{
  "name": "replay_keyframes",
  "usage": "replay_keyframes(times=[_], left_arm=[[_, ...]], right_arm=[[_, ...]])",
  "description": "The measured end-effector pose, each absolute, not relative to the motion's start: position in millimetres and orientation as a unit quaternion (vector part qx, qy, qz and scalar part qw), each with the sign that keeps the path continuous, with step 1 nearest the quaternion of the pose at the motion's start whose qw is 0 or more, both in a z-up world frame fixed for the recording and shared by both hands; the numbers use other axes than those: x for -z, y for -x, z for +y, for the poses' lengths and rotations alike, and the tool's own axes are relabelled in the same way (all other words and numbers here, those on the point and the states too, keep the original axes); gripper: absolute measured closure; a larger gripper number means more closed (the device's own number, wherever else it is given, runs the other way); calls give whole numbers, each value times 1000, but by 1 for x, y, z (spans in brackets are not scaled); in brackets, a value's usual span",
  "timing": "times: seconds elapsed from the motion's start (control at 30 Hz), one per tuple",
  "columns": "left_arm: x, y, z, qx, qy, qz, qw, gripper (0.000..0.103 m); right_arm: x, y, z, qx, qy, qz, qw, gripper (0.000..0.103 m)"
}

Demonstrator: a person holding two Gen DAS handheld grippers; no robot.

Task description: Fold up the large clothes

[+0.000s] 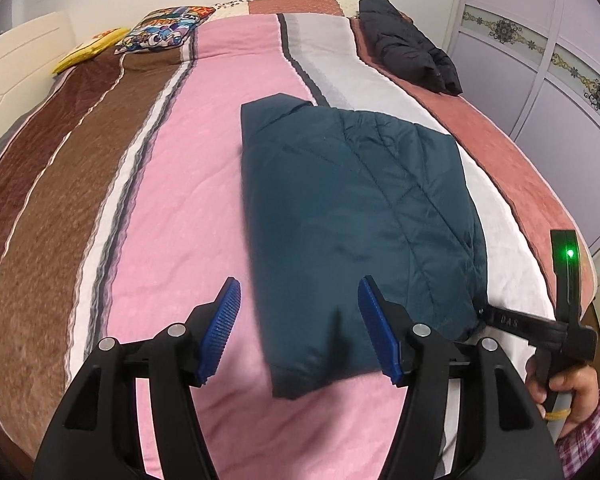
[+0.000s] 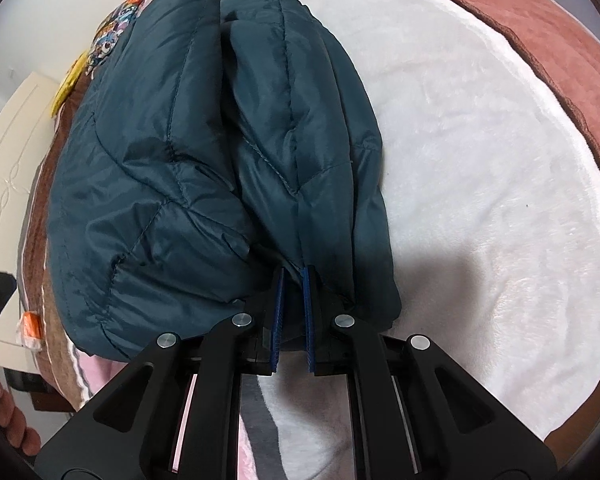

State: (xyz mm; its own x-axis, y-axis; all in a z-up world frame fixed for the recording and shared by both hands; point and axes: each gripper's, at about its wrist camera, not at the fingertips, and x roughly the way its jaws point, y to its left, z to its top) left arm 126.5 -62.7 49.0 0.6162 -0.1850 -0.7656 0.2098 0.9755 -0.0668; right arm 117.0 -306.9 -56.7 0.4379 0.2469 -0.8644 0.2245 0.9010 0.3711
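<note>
A dark teal quilted jacket (image 1: 356,216) lies folded into a thick rectangle on the striped bedspread (image 1: 180,200). My left gripper (image 1: 300,328) is open and empty, its blue pads either side of the jacket's near left corner, just above it. My right gripper (image 2: 294,312) is shut on the jacket (image 2: 188,152), pinching the near edge of its right-hand fold between the blue pads. In the left wrist view the right gripper's body (image 1: 540,328) reaches in at the jacket's near right corner, held by a hand.
A black padded coat (image 1: 408,48) lies folded at the bed's far right. Patterned pillows (image 1: 164,28) sit at the head by the cream headboard (image 1: 24,64). A lilac wardrobe (image 1: 560,80) stands right of the bed. A white strip of the bedspread (image 2: 480,180) lies right of the jacket.
</note>
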Motion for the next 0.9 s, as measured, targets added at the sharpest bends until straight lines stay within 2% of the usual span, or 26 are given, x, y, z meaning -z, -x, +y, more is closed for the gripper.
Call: replay_keyframes(times=[0.9], left_arm=[[-24,-116,-49,109,12,455,884,42]], right_arm=[[60,-115,-318,-11,-232,528,817,95]])
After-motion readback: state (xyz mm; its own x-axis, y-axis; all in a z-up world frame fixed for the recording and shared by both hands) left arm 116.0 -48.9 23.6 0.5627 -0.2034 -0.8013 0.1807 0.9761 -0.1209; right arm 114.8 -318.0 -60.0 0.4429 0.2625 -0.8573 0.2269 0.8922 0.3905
